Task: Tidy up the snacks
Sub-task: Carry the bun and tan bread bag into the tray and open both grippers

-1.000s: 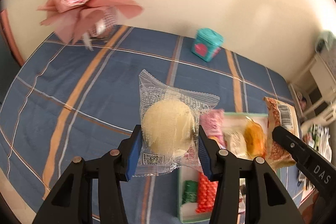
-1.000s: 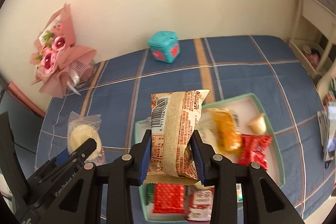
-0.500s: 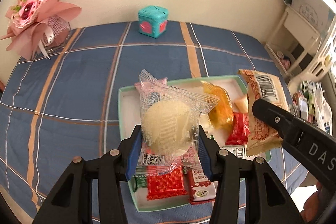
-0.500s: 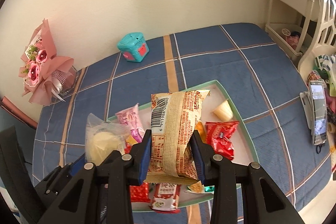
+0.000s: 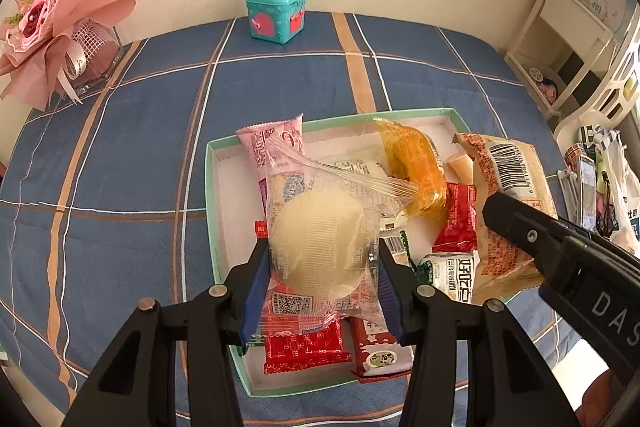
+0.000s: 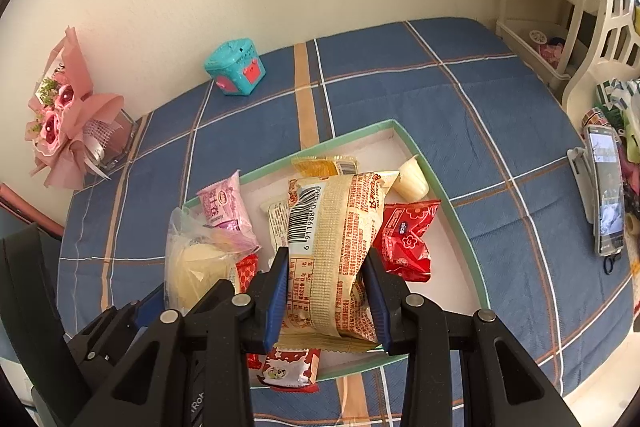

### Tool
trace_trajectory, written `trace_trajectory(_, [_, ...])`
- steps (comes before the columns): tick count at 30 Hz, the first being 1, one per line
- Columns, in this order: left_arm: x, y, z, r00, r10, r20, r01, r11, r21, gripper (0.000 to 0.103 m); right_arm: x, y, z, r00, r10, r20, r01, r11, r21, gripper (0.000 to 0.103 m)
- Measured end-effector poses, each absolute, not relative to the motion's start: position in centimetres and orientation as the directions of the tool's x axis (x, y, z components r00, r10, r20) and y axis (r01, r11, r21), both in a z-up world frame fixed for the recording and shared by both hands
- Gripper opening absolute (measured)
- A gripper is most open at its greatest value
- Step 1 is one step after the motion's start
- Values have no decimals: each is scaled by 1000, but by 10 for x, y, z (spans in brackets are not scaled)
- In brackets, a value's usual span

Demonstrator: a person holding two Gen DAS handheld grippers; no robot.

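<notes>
Left wrist view: we count two tools, each clamped on one packet. Our left tool (image 5: 320,283) grips a clear-wrapped pale round bun (image 5: 320,247) over the green tray (image 5: 212,227); our right tool (image 6: 326,291), at 3 o'clock, pinches a tan, red-printed snack bag (image 6: 340,239). Packets beneath are partly hidden, so uncounted

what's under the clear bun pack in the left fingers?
Under the clear bun pack, the tray holds a pink packet and a red packet. Anything directly beneath is hidden.
</notes>
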State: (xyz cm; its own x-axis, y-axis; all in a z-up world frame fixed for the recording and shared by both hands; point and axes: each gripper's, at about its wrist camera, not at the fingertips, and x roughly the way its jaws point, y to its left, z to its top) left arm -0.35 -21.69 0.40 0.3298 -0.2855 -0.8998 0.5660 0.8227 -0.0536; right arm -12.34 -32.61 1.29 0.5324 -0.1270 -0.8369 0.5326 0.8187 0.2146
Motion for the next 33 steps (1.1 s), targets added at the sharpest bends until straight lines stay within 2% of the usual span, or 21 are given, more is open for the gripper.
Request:
trace_trajectory(26, [1,-219,-23,266,-250,-931,559,827,-62,51,-108,-320,-30,433,-85,-898,539,822,182,39])
trace_trajectory(33, [0,-219,-19,271,-248,-930,569,820,-52,59,-109,-321,-33,435,-71,-898,543,816,198,39])
